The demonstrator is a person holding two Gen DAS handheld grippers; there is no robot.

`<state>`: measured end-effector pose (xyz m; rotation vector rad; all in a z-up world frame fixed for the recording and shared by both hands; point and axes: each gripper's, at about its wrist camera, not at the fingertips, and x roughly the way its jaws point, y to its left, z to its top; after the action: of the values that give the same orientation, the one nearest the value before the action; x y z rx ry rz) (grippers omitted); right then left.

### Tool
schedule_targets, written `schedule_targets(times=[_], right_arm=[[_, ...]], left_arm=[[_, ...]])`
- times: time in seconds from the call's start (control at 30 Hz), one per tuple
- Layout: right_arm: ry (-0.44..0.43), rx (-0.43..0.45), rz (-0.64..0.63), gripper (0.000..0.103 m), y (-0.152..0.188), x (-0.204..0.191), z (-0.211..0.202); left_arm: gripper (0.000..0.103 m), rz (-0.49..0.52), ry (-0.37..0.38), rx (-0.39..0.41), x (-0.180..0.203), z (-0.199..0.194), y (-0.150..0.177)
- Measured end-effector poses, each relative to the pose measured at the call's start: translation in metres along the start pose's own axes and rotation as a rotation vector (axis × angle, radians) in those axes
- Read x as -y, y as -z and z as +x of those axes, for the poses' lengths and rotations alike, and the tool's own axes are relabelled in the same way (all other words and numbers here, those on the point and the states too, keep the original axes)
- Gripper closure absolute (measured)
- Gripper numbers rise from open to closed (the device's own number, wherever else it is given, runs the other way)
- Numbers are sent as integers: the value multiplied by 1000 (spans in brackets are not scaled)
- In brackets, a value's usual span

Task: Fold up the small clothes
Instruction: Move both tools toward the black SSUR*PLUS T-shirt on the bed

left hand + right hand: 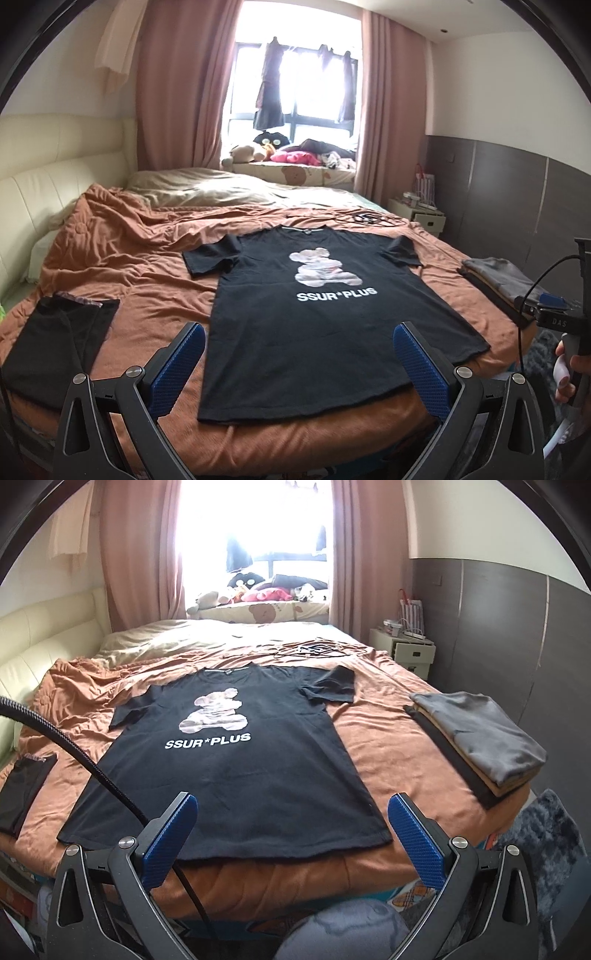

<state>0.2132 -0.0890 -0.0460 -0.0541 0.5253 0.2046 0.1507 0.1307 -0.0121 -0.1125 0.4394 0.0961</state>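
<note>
I had both grippers hanging back off the near edge of the bed (122, 266), above the floor side. The left gripper (299, 354) stood with its blue pads spread wide and nothing between them; the right gripper (293, 829) was just as wide apart and empty. The black T-shirt (314, 317) lay flat and face up on the orange blanket (388, 746), collar toward the window, its hem running close along the near bed edge, both sleeves spread out. To its left I saw a strip of bare blanket, then a dark folded garment (48, 350) near the left edge. To its right there was a wider bare strip before the stack of folded clothes (487, 738), which sat right at the bed's right edge. Beyond the collar, cables (314, 650) lay on the blanket, apart from the shirt. A black cable (92, 764) crossed the right wrist view over the shirt's left hem corner.
</note>
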Motion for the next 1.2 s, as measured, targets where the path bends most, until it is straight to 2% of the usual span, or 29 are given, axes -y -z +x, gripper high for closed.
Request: schedule_targets(times=[0.2, 0.57, 1.2], right_arm=[[3, -22, -39, 0, -20, -13, 30], [-42, -78, -67, 0, -57, -45, 92], [-147, -97, -116, 0, -117, -98, 204]], left_arm=[[0, -40, -20, -20, -25, 28, -12], [0, -111, -44, -73, -71, 83, -28], [1, -138, -131, -135, -133, 167, -66]])
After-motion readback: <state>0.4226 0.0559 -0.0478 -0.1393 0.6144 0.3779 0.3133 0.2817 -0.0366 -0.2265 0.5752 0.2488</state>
